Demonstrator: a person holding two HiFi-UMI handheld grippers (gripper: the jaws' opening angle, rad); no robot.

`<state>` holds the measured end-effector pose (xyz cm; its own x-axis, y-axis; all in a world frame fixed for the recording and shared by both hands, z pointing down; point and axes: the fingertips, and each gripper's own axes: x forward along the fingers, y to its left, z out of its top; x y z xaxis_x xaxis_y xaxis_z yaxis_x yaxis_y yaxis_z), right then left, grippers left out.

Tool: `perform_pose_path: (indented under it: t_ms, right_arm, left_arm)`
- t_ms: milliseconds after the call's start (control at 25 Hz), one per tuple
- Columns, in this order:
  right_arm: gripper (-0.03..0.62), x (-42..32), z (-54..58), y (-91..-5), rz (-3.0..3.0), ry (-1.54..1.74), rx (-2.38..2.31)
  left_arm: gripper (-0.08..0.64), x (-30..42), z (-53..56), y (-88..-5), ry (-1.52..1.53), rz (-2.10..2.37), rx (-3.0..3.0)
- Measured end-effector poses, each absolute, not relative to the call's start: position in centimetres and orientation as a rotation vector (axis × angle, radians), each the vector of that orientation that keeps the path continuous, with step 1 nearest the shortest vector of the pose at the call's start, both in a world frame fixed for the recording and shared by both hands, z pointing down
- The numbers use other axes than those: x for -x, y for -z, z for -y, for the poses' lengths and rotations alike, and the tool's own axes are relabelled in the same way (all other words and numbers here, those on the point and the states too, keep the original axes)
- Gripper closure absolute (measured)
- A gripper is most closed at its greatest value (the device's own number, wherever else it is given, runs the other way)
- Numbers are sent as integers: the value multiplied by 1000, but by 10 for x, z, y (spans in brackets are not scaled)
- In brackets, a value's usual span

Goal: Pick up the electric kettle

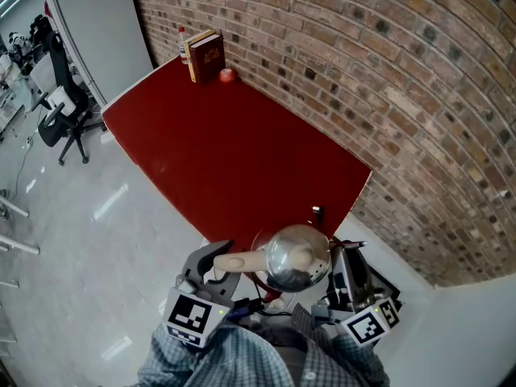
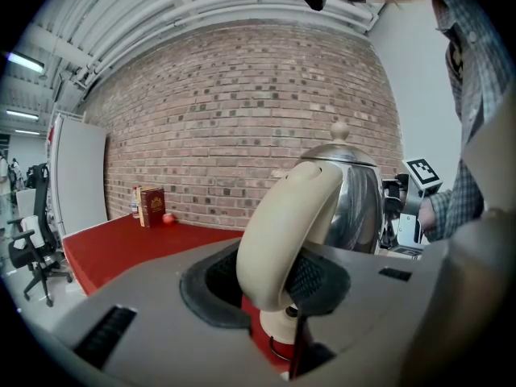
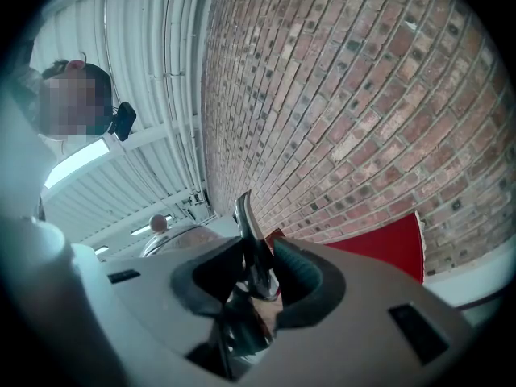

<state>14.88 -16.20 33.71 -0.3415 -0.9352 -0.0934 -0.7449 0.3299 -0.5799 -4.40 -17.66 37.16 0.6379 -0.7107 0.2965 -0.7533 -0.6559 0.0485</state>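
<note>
The left gripper (image 2: 270, 276) has its black ribbed pads (image 2: 321, 279) clamped on the thick, cream, matte plastic handle (image 2: 282, 224) of the electric kettle (image 1: 298, 256), which arches up between them in a smooth curve. The right gripper (image 3: 258, 252) is closed on the thin, curved, shiny metal spout (image 3: 245, 216) on the kettle's other side, with the spout pinched between its dark padded jaw tips. Each gripper has a grey, smooth, moulded shell and carries a cube with black and white square markers (image 1: 193, 317). The kettle body is a rounded dome of polished steel that mirrors the room, topped by a lid with a small round knob (image 2: 339, 130). It sits between the two grippers at the near corner of the table (image 1: 234, 151), close to the person's checked sleeves (image 1: 210, 357). Whether its base rests on the surface cannot be told. The table top is a flat, deep red rectangle. At its far corner a dark red hardback book (image 1: 205, 55) stands upright with a small red round object (image 1: 226, 75) just beside it. A rough brick wall (image 1: 363, 71) of brown and reddish courses runs along the table's far side. To the left, on a glossy pale floor, stands a black office chair (image 1: 60, 111).
</note>
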Motion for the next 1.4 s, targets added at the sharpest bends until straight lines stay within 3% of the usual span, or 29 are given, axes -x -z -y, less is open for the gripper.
perform_pose_path:
  t_ms: [1400]
  right_arm:
    - [474, -148, 169, -338, -2184, 633, 1484]
  left_arm:
    - [460, 45, 178, -372, -372, 1216, -2683]
